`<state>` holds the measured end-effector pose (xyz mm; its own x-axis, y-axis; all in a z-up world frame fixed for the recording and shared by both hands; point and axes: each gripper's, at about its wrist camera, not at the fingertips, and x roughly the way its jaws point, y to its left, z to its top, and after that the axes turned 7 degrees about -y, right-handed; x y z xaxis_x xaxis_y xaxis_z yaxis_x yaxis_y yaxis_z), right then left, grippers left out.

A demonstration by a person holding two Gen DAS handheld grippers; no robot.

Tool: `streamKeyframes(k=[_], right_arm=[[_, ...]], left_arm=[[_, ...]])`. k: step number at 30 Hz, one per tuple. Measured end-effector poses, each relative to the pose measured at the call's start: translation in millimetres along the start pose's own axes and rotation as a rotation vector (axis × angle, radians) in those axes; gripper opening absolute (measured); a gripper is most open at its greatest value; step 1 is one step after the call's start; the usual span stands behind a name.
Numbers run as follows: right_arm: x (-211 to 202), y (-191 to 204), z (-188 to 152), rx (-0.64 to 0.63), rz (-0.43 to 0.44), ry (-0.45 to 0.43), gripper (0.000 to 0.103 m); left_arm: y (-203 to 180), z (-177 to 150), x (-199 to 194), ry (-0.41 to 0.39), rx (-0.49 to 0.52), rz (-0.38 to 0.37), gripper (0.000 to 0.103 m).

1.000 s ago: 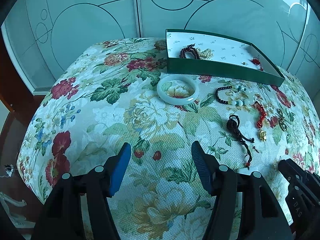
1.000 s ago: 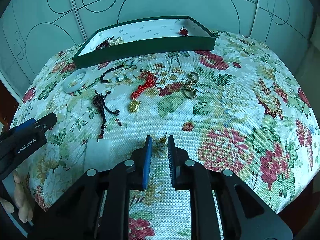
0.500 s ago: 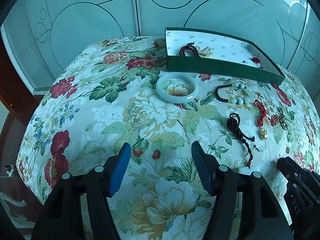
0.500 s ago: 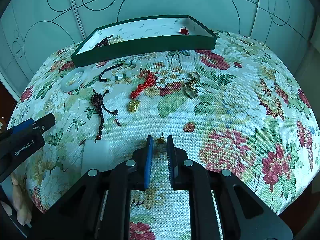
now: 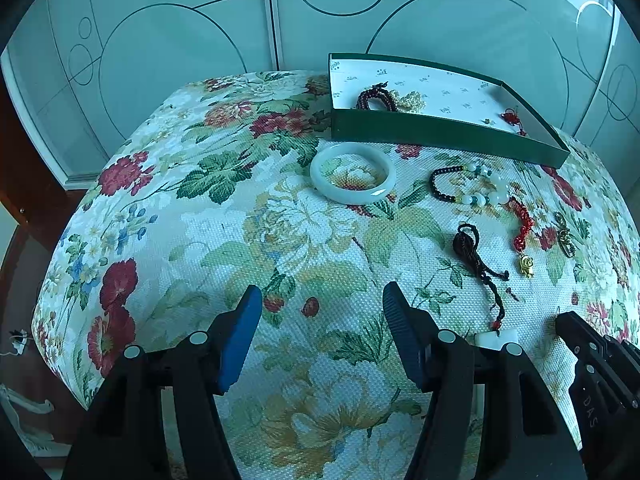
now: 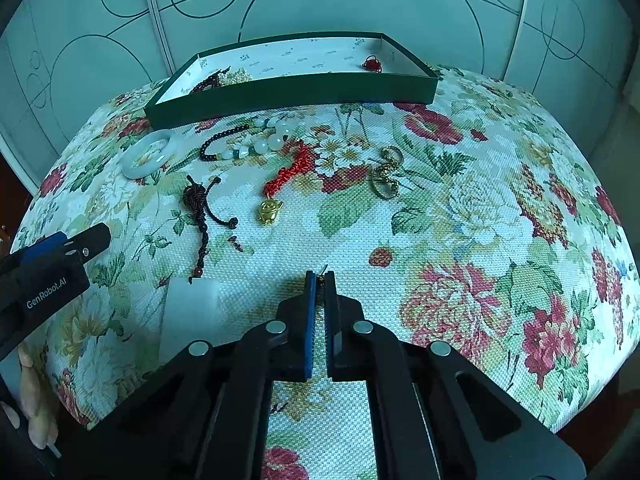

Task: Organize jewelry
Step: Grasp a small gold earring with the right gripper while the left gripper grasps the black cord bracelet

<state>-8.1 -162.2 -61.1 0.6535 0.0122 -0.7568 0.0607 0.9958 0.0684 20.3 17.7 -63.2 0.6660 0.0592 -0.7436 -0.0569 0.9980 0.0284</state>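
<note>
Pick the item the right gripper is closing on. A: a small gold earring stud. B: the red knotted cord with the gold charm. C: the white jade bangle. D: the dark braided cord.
A: the right gripper has its jaws nearly together around a small gold earring stud at the fingertips, while the other pieces lie apart on the floral cloth.

small gold earring (image 6: 321, 277) pinched between jaws

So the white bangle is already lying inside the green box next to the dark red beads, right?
Not quite. The white bangle lies on the flowered cloth just in front of the green box, not inside it. The dark red beads are indeed in the box. The left wrist view shows this most clearly.
</note>
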Motion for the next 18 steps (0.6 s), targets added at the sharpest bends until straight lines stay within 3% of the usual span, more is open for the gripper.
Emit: streamKeyframes(k=[10, 18], right_arm=[[-4, -5, 4, 0.002, 0.000, -0.020, 0.000], [-10, -18, 9, 0.028, 0.006, -0.038, 0.000]], left_arm=[[-3, 0, -1, 0.003, -0.001, -0.010, 0.062], [-19, 3, -5, 0.011, 0.010, -0.065, 0.062]])
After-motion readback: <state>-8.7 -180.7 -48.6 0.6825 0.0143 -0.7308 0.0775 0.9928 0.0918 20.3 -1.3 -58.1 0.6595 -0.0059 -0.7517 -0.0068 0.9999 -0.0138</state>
